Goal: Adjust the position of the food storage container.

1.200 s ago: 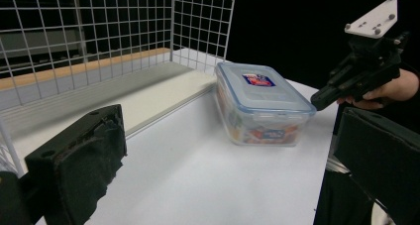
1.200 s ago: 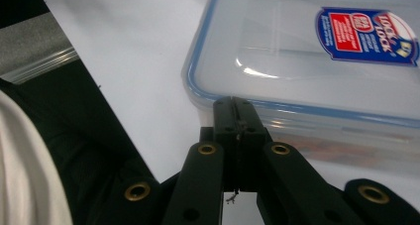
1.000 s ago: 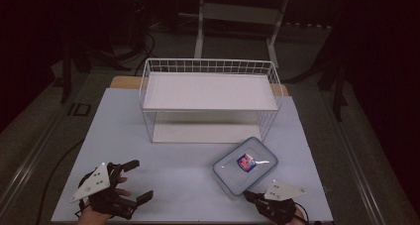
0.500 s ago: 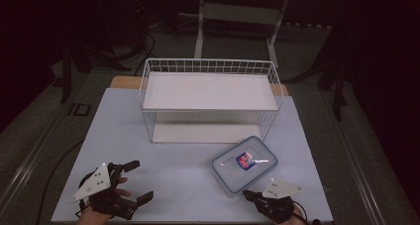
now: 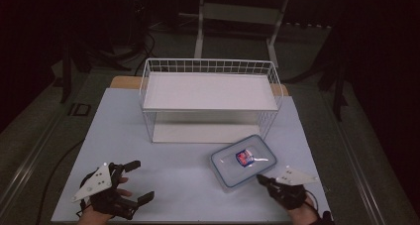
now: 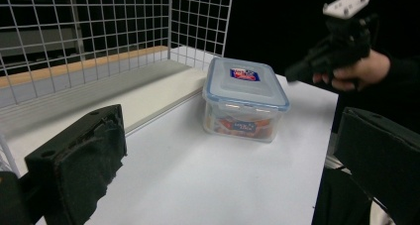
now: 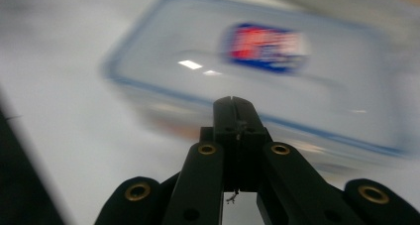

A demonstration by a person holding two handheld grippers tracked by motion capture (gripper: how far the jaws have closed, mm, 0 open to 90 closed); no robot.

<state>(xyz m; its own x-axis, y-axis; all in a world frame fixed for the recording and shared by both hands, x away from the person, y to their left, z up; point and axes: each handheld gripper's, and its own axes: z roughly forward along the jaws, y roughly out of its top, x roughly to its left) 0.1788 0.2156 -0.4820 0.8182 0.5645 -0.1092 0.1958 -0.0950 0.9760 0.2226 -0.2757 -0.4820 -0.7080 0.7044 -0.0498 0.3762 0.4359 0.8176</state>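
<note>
A clear plastic box with a blue-rimmed lid and a red-and-blue label (image 5: 243, 160) (image 6: 244, 99) (image 7: 267, 71) sits on the white table, in front of the wire rack's right end. My right gripper (image 5: 260, 178) (image 7: 236, 111) is at the box's near right corner, jaws pressed together with nothing between them, tip pointing at the box's side. The left gripper (image 5: 140, 181) rests at the table's front left, far from the box, its two black pads (image 6: 79, 160) spread wide and empty.
A white wire rack (image 5: 210, 98) with a flat shelf stands at the middle back of the table (image 5: 173, 170). The dark floor and a stand's legs lie beyond. Bare tabletop lies between the two grippers.
The right gripper has moved to the right and slightly forward along the box's near corner. The box has shifted a little. The left gripper has stayed put.
</note>
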